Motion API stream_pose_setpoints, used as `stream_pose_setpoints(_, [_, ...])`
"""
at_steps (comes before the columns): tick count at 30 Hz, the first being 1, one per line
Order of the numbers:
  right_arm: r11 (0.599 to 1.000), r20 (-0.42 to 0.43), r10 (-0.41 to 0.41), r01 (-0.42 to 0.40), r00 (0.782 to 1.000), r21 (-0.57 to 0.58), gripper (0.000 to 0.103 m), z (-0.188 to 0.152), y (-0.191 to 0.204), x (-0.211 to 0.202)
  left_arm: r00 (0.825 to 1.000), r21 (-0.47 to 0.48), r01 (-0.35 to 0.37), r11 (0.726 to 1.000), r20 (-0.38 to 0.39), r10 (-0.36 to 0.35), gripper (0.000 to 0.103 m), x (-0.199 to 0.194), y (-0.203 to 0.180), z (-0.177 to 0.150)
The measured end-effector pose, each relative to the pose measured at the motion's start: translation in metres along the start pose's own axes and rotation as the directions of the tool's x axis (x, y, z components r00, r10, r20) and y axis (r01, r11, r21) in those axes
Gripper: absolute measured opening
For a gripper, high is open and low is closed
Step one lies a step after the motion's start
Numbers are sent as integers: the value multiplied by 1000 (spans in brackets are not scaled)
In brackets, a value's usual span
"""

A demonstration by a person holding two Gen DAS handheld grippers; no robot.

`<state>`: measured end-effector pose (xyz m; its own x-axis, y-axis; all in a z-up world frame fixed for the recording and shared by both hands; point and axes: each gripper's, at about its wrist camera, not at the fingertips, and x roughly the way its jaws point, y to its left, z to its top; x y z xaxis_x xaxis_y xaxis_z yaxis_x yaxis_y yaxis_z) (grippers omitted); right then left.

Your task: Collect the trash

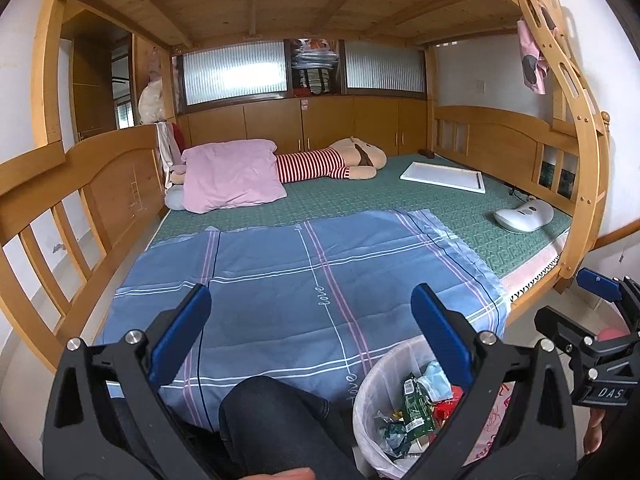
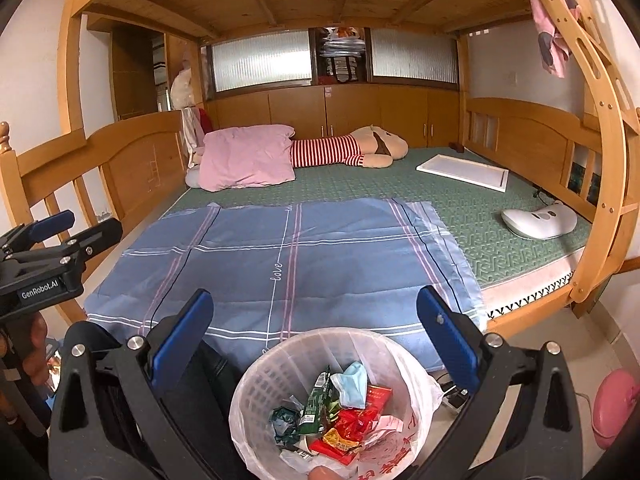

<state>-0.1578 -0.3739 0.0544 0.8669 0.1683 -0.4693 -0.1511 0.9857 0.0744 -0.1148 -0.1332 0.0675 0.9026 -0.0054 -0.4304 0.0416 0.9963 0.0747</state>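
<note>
A white bin point(image 2: 280, 364) lined with a plastic bag stands on the floor at the foot of the bed. It holds trash: a green wrapper point(image 2: 318, 398), a blue face mask point(image 2: 352, 384) and red wrappers point(image 2: 360, 412). My right gripper point(image 2: 312, 332) is open and empty, just above the bin. The bin also shows at the lower right of the left wrist view point(image 1: 372, 392). My left gripper point(image 1: 312, 332) is open and empty, above the blue sheet point(image 1: 304, 288) and to the left of the bin. The right gripper shows there at the right edge point(image 1: 600, 312).
A wooden bunk bed frame point(image 1: 100, 184) surrounds a green mattress point(image 1: 440, 200). On it lie a pink pillow point(image 1: 232, 176), a striped plush toy point(image 1: 332, 162), a white board point(image 1: 442, 176) and a white device point(image 1: 524, 216). A person's dark knee point(image 1: 272, 420) is beside the bin. A pink object point(image 2: 614, 404) lies on the floor.
</note>
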Motion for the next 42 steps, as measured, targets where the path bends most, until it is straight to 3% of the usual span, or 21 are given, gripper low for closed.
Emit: stream_pose_setpoints(42, [1000, -13, -4, 4, 1000, 14, 99, 0, -5, 7, 1000, -7, 14, 1000, -12, -14, 100, 1, -3, -3])
